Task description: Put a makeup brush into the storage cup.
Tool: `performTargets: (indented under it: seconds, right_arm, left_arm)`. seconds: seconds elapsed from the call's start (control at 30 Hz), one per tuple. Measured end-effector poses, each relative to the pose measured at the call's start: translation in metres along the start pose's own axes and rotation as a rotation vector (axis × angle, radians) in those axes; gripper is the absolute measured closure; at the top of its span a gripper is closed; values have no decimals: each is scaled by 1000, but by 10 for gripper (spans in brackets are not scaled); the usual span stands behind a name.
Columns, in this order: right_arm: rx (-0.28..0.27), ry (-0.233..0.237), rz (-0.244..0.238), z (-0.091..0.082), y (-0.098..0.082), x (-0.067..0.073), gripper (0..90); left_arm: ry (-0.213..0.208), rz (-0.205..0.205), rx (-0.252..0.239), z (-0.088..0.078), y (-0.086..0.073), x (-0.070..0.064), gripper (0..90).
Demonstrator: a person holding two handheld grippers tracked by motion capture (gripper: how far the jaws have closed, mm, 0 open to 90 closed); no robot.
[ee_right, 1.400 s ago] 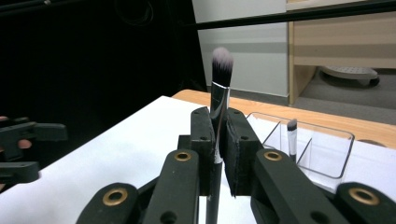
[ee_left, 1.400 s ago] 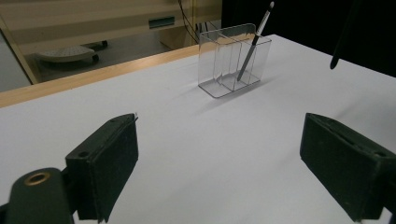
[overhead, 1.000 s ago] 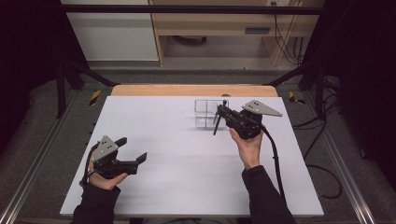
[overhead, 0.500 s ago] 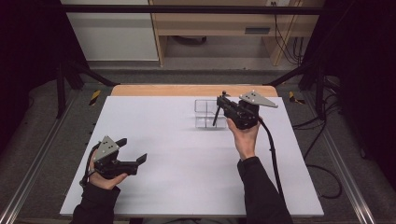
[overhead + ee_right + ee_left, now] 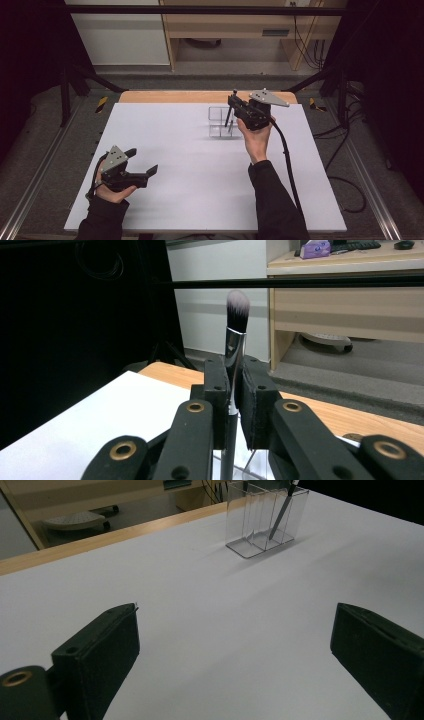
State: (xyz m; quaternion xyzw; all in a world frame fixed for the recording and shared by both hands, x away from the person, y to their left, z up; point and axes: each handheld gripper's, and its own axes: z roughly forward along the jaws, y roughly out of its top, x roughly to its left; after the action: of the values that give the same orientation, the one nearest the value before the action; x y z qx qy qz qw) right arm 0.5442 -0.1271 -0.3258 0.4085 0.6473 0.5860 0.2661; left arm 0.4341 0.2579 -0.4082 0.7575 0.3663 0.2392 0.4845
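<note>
Holding the makeup brush [image 5: 235, 335] upright, bristles up, our right gripper [image 5: 239, 109] clamps it above the clear organizer [image 5: 220, 122] near the table's far edge; left gripper [image 5: 142, 167] gapes idle.

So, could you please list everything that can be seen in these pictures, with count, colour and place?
Makeup brush: one, dark handle, silver ferrule, pale bristles up; held in the right gripper, lower end inside the organiser.
Clear organiser: one, transparent, with compartments; far middle of the table.
Table: one, white top, wooden far edge.
Wooden desk: one, light wood; on the floor beyond the table.
Left gripper: one, black with grey plate; near left, jaws wide apart, nothing between them.
Right gripper: one, black; shut on the brush above the organiser.
Hands: two, dark sleeves, from the near edge.
</note>
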Motion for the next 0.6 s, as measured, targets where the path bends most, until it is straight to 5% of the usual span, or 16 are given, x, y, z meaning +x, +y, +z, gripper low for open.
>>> performTargets:
  seconds: [0.6]
  right_arm:
    - [-5,-63,-12,28,6,-2,834]
  left_arm:
    - [-12,5,-5,-1,0,1,55]
